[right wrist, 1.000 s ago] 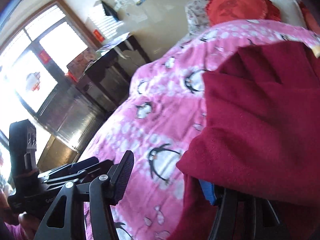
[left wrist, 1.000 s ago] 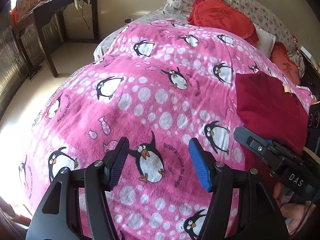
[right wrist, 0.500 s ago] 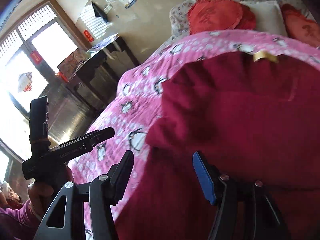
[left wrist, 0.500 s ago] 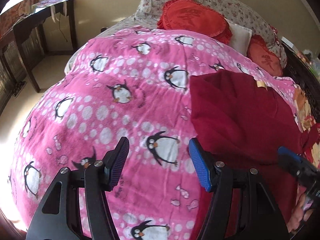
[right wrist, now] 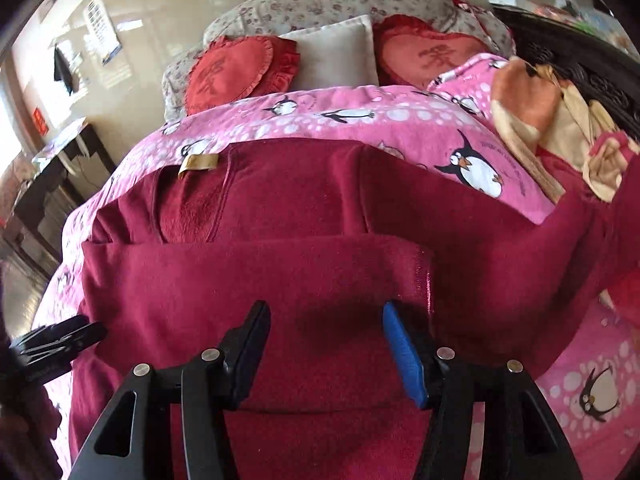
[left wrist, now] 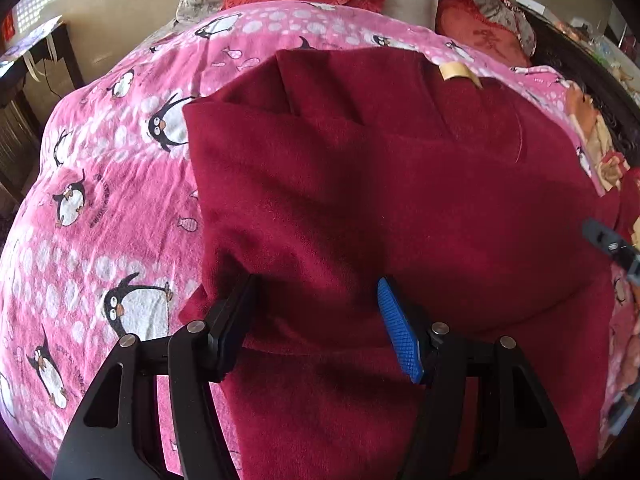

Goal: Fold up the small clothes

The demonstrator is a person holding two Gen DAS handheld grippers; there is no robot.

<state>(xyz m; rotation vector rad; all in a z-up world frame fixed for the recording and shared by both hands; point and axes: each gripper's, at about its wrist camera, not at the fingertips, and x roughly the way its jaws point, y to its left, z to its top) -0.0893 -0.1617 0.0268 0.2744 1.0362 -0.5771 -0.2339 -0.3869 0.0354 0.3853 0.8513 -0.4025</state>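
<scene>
A home bedroom.

A bed (right wrist: 400,128) under a pink penguin-print blanket (left wrist: 120,208), with red heart-shaped cushions (right wrist: 236,72) and a cream pillow (right wrist: 336,56) at its head; a dark wooden side table (right wrist: 60,156) stands by the cream wall (right wrist: 168,4).

Each black claw (left wrist: 316,320) has silver screws and one ridged blue pad (right wrist: 404,354).

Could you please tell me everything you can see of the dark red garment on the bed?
The dark red garment looks like soft fleece or knit. It lies on the pink penguin blanket, with one panel folded over its near part; a stitched edge shows at the fold's right end. A tan label sits at the far edge. Both open grippers, left and right, hover over it.
</scene>
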